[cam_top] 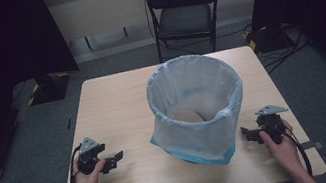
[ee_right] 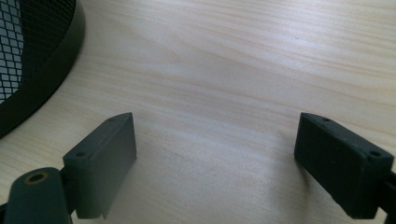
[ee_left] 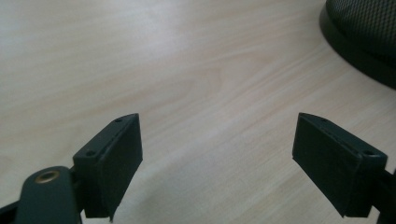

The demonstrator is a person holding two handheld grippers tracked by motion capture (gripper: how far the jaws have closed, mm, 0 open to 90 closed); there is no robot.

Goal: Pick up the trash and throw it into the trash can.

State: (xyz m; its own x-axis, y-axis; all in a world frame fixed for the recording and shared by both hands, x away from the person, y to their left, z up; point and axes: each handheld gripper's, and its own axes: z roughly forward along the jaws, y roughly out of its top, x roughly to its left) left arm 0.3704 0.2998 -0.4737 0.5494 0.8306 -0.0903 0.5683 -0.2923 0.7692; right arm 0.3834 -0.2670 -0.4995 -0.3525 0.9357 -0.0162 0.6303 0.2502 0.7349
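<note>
Pale blue translucent bag [cam_top: 198, 110], black mesh bin [ee_right: 28, 56], light woodgrain table [cam_top: 112, 105], black chair [cam_top: 184, 14]

Left gripper [cam_top: 113, 160] and right gripper [cam_top: 248, 134] were black, each topped by grey three-cornered plate, black cable trailing. Blocky jaws had small screw holes. Forearms bare.

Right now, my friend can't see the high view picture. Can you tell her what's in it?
A bin lined with a pale blue bag stands in the middle of a wooden table. A person's hands hold the left gripper and right gripper on either side of it, both open and empty. A black chair stands behind the table.
</note>
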